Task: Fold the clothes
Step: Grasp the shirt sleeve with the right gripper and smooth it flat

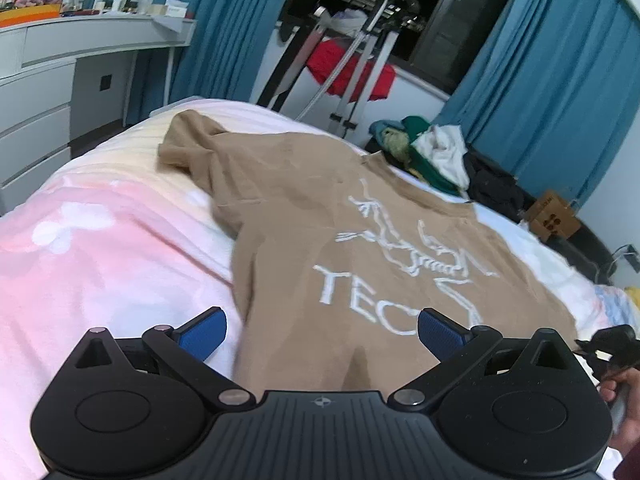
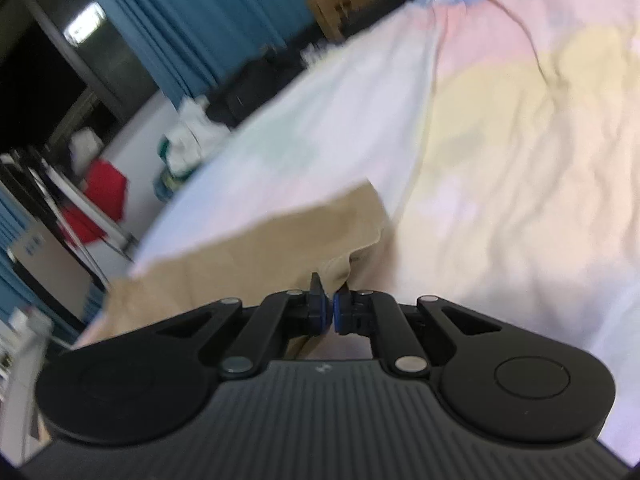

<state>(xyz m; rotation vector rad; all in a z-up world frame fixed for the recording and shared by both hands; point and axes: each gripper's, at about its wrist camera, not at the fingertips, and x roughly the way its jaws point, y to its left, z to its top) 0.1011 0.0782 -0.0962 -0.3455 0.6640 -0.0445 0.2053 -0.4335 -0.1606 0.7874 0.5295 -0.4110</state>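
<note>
1. Left wrist view: the tan shirt [image 1: 320,216] lies spread print-up on the pastel bed [image 1: 100,240], white lettering facing me, one sleeve bunched toward the far corner.
2. Same view only: white dresser [image 1: 48,92] at far left, drying rack [image 1: 352,64] with a red cloth [image 1: 344,68] by the dark window, blue curtains [image 1: 560,80], a clothes pile [image 1: 432,152] beyond the bed, and a cardboard box [image 1: 554,216] on the floor.
3. Same view, lower right edge: my right hand [image 1: 620,396] shows, gripping a black handle.
4. Right wrist view: blurred and tilted; it shows only a corner of the shirt [image 2: 260,248], then bare bed [image 2: 520,140] to the right. The print is out of its sight.
5. Left gripper [image 1: 322,332]: jaws spread wide, blue pads [image 1: 204,334] well apart, holding nothing. It hovers over the shirt's near hem; whether it touches the cloth I cannot tell.
6. Right gripper [image 2: 328,310]: pads [image 2: 318,312] drawn nearly together, a thin gap left. Shirt edge sits right at the tips; a pinch of cloth between them I cannot confirm.
</note>
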